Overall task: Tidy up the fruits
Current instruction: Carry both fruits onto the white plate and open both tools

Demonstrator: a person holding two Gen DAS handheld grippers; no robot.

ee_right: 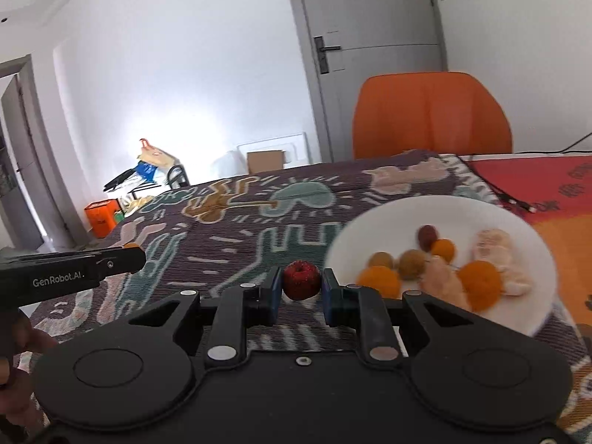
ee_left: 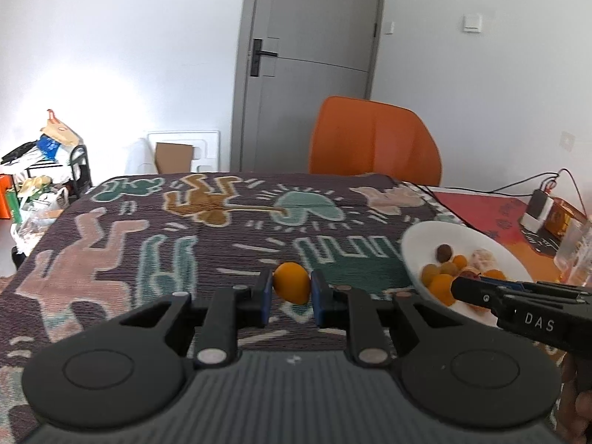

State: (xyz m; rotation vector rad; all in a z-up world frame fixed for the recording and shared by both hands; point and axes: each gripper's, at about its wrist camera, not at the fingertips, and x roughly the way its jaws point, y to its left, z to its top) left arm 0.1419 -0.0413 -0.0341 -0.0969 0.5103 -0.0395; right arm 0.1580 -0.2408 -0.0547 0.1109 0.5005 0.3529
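Small oval orange fruit pinched between closed left fingers, long axis roughly upright, held above patterned woven cloth on bench.
Small round red fruit clamped in closed right fingers, no clear long axis.
White round plate of fruits lies right, nearer right hand.

The left gripper points slightly downward left of the white plate, jaws clamped on an orange fruit. The right gripper sits just left of the plate's rim, jaws pinching a red fruit.
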